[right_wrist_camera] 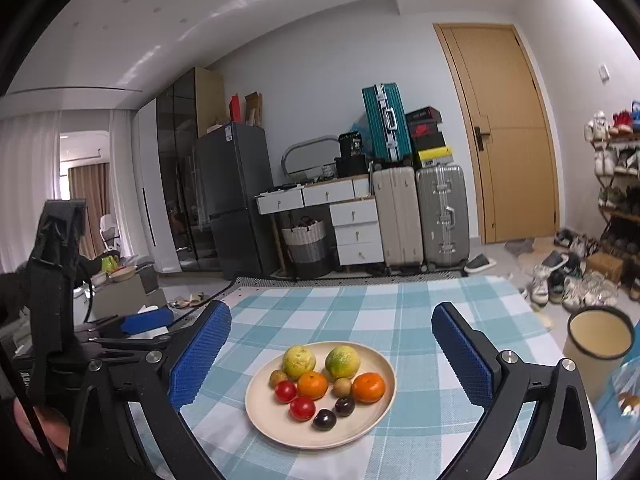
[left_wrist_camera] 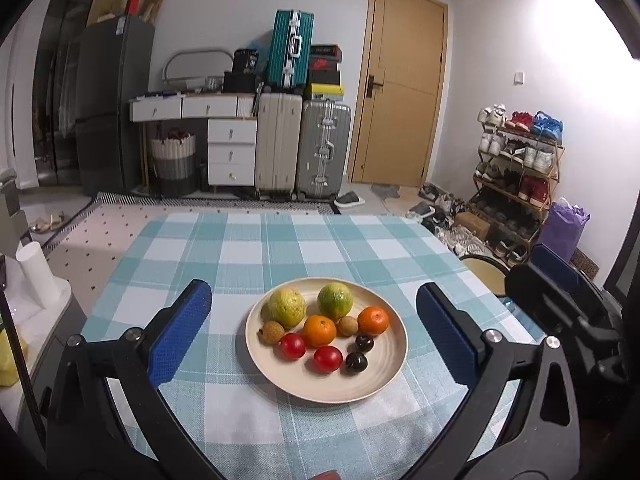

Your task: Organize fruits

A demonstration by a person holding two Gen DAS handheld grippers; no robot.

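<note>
A cream plate [left_wrist_camera: 372, 384] [right_wrist_camera: 272, 428] sits on the teal checked tablecloth [left_wrist_camera: 248, 264] [right_wrist_camera: 360, 312]. On it lie two yellow-green citrus fruits [left_wrist_camera: 287, 307] [right_wrist_camera: 299, 361], two oranges [left_wrist_camera: 319, 330] [right_wrist_camera: 312, 384], two red tomatoes [left_wrist_camera: 328, 359] [right_wrist_camera: 302, 407], two dark plums [left_wrist_camera: 356, 362] [right_wrist_camera: 324, 419] and two small brown fruits [left_wrist_camera: 273, 332] [right_wrist_camera: 342, 386]. My left gripper [left_wrist_camera: 314, 336] is open and empty, its blue pads either side of the plate, held above it. My right gripper [right_wrist_camera: 330, 356] is open and empty, likewise above the plate.
A cream cup with a dark rim [right_wrist_camera: 600, 332] [left_wrist_camera: 484, 276] stands at the table's right edge. The right gripper's body shows at the right of the left wrist view [left_wrist_camera: 560, 300]; the left one shows at the left of the right wrist view [right_wrist_camera: 56, 280]. A white roll [left_wrist_camera: 36, 272] stands left of the table.
</note>
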